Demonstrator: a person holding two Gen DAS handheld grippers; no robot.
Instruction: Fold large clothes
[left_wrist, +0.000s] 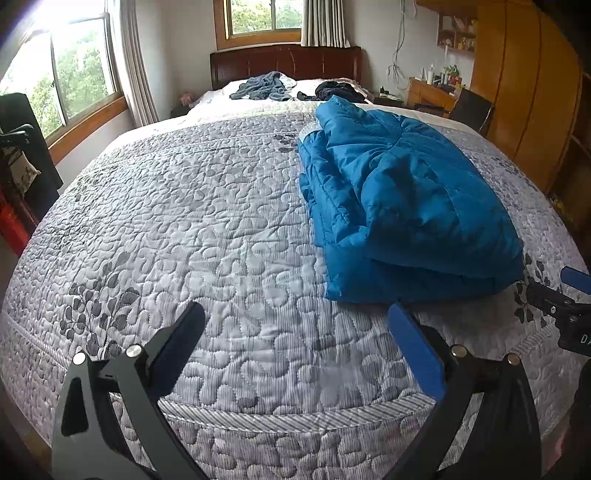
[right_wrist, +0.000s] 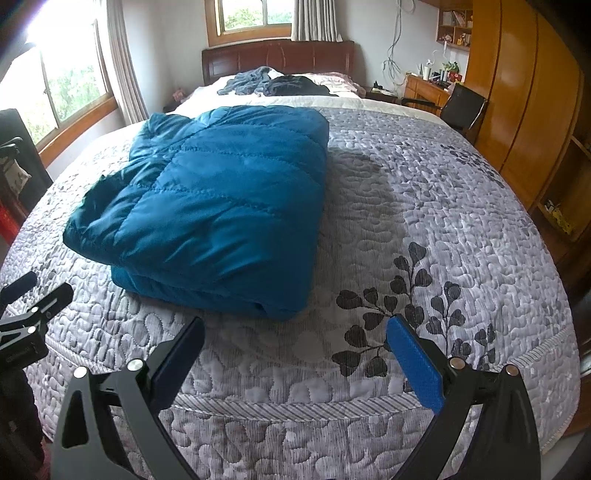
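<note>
A blue quilted jacket (right_wrist: 207, 206), folded into a thick rectangular bundle, is being shown lying on the grey patterned bedspread (right_wrist: 424, 229) near the foot of the bed. In the right wrist view it is sitting at about eleven o'clock from the right gripper (right_wrist: 295, 334), whose jaws are being held wide apart over bare bedspread, with nothing between them. In the left wrist view the same jacket (left_wrist: 406, 199) is being seen at about one o'clock from the left gripper (left_wrist: 297, 319), which is likewise being held spread wide and empty, apart from the cloth. Neither gripper is touching the jacket. Toward twelve o'clock, by the wooden headboard (right_wrist: 277, 55), a grey-blue garment (left_wrist: 264, 86) and a dark garment (left_wrist: 338, 90) are being left in loose heaps.
</note>
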